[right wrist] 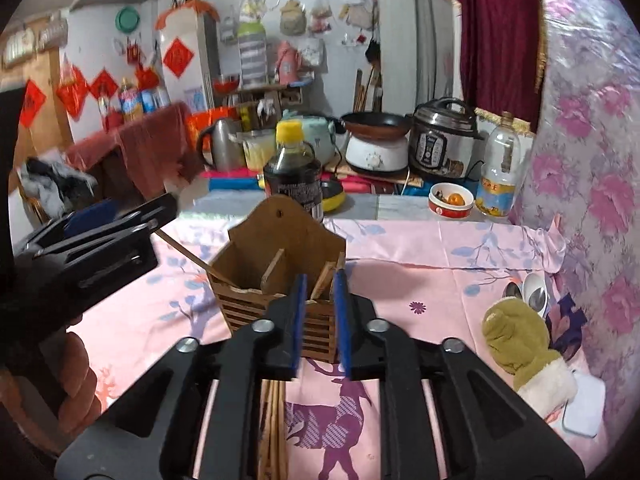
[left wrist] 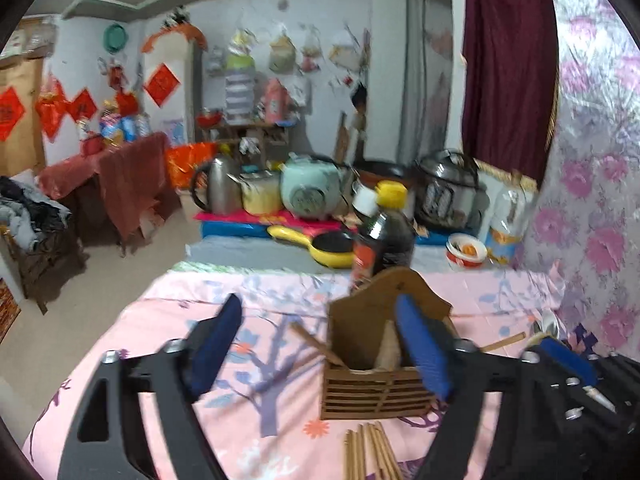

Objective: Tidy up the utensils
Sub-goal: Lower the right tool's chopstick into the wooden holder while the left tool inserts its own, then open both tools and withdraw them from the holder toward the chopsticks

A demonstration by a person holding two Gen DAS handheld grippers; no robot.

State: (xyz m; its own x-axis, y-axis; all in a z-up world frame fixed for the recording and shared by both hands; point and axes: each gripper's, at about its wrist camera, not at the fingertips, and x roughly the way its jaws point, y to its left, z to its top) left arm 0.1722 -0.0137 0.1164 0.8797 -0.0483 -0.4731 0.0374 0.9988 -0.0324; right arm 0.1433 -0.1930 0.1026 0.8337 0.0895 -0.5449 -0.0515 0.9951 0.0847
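A wooden slatted utensil holder [left wrist: 376, 372] [right wrist: 280, 276] stands on the pink tablecloth, with one chopstick [left wrist: 316, 344] leaning out to its left. My left gripper [left wrist: 320, 344] is open, its right finger [left wrist: 420, 344] in front of the holder's right side. My right gripper [right wrist: 320, 320] is narrowly open just in front of the holder, with nothing between its pads. A bundle of chopsticks [left wrist: 372, 452] [right wrist: 274, 420] lies on the cloth near the grippers. Metal spoons [right wrist: 534, 294] lie at the right by the wall.
A dark sauce bottle [right wrist: 294, 168] stands just behind the holder. A green plush mitten [right wrist: 520, 344] and a white pad [right wrist: 586, 408] lie at the right. A red-and-white bowl [right wrist: 450, 200], oil bottle [right wrist: 498, 172], cookers and a yellow pan [left wrist: 316, 244] stand beyond the cloth.
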